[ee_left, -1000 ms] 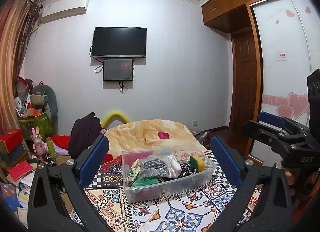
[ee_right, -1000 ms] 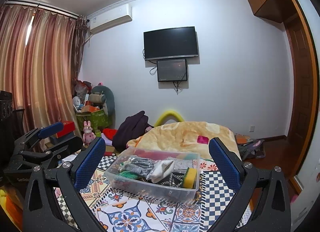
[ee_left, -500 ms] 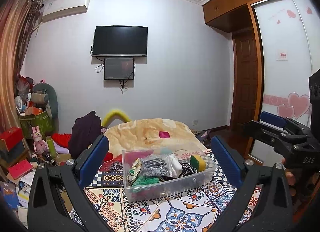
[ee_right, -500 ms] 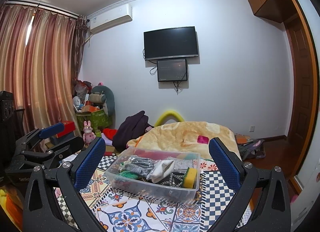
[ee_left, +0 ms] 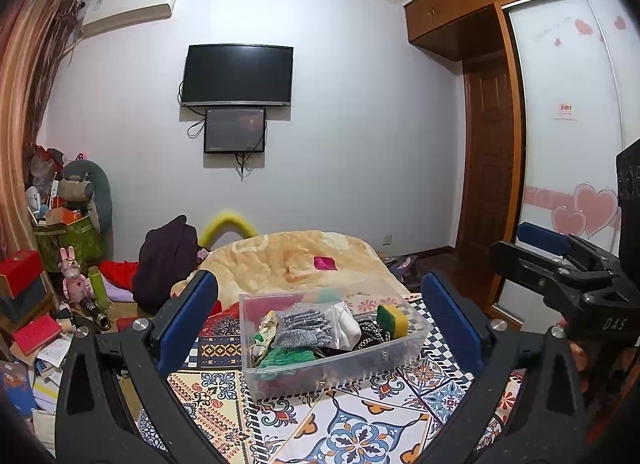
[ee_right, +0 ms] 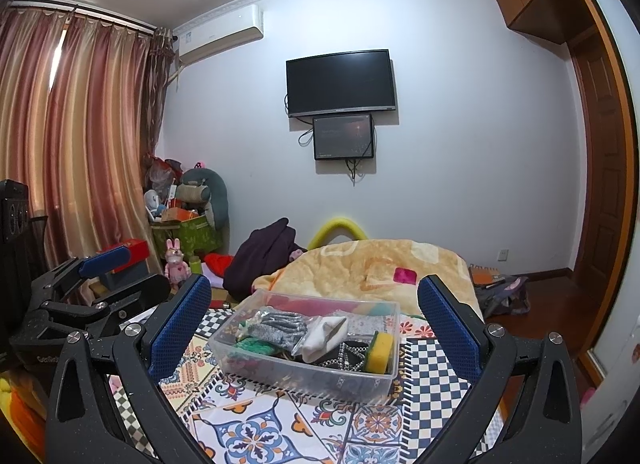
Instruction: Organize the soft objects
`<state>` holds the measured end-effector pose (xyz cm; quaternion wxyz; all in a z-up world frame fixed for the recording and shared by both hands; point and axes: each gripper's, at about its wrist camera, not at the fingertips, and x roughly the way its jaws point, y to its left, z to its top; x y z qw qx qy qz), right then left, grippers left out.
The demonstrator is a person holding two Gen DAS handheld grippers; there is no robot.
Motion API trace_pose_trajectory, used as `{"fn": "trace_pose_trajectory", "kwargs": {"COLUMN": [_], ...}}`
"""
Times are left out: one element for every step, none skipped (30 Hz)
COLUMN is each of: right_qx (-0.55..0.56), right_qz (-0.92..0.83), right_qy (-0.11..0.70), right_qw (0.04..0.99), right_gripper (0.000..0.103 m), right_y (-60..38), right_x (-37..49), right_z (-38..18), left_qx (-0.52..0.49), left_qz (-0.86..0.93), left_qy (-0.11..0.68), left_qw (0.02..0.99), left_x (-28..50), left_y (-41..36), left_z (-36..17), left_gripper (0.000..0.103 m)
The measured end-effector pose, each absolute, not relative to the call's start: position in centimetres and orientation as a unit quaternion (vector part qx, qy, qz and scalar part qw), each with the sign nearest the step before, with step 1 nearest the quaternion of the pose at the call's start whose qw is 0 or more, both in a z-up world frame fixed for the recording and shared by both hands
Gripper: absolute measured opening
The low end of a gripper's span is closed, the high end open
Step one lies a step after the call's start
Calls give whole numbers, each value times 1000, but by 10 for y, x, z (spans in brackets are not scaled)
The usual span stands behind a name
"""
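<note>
Hovering with fingers spread wide and empty, the left tool (ee_left: 320, 320) and the right tool (ee_right: 314, 318) both faced the clear plastic bin (ee_right: 310, 372) on the patterned cloth (ee_right: 260, 424). Inside the bin lay a grey glove (ee_right: 278, 326), a white sock (ee_right: 322, 338) and a yellow-green sponge (ee_right: 378, 352); behind it spread a yellow blanket (ee_right: 380, 270).

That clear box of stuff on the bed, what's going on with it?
A person holds a two-finger claw in each hand, left claw and right claw, both open and empty, facing the clear plastic box. The box sits on a patterned cloth and holds grey gloves, a white sock and a yellow-green sponge. Nothing is gripped.
</note>
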<state>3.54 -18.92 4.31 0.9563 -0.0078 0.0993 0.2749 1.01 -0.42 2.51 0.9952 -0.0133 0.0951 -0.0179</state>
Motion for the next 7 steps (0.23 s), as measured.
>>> {"fn": "trace_pose_trajectory", "kwargs": {"right_qx": [-9, -10, -11, -12, -13, -14, -15], "right_qz": [275, 275, 275, 275, 275, 274, 274], "right_qy": [100, 100, 101, 103, 104, 105, 106], "right_qw": [956, 956, 956, 956, 956, 956, 956], "right_gripper": [103, 103, 103, 103, 103, 103, 103], "right_y": [-189, -189, -189, -188, -188, -187, -187], "right_x": [35, 35, 36, 36, 37, 37, 38], "right_z": [43, 43, 42, 42, 42, 41, 41], "left_qx": [-13, -13, -13, -13, -13, -13, -14], "left_qz": [-18, -18, -18, -19, -20, -20, -18], "left_qy": [95, 95, 95, 95, 95, 95, 95], "left_qw": [995, 995, 995, 995, 995, 995, 995], "left_x": [10, 10, 10, 9, 9, 9, 9], "left_y": [-4, -4, -4, -5, -5, -5, -5], "left_z": [25, 25, 25, 25, 25, 25, 26], "left_gripper": [103, 103, 103, 103, 103, 103, 103]}}
